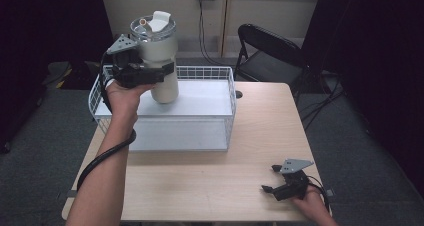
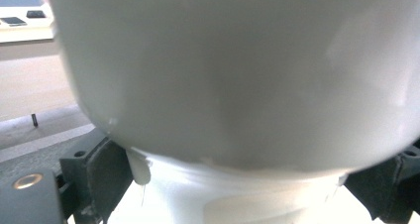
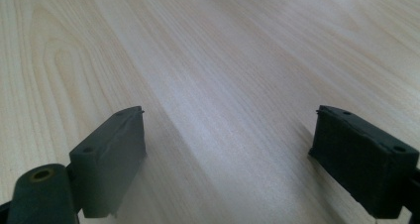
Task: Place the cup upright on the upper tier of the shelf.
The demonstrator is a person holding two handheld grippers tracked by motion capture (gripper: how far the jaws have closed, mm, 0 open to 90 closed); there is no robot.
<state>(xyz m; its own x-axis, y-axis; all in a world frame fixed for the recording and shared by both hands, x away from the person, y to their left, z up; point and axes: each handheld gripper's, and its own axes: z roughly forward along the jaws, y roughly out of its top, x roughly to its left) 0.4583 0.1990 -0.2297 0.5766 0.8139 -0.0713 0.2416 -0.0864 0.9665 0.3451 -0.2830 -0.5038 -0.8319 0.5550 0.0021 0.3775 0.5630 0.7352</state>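
Tumbler (image 1: pixel 161 61): tall, smooth off-white cup, wide in the upper body and narrowing to a slimmer base; clear round lid with a white flip piece on top. It is held upright above the white shelf inside the wire basket (image 1: pixel 231 93), base close to that shelf; touching or not cannot be told.
Left tool (image 1: pixel 159 72): black, with a grey 3-cornered plate on top, clenched around the tumbler's middle from its left side. In the left gripper view the 2 jaws sit on either side of the narrower lower body, under the glossy bulge of the tumbler (image 2: pixel 233 75).
Left hand (image 1: pixel 124 95): wrapped around the tool's handle, a black cable trailing along the forearm.
Right tool (image 1: pixel 270 178): released, 2 blocky matte black jaws spread wide with nothing between them, low over the desk near its front right corner.
Desk (image 1: pixel 210 181): pale wood, smooth, fine straight grain.
Basket: white wire grid walls, rectangular, flat white panels inside.
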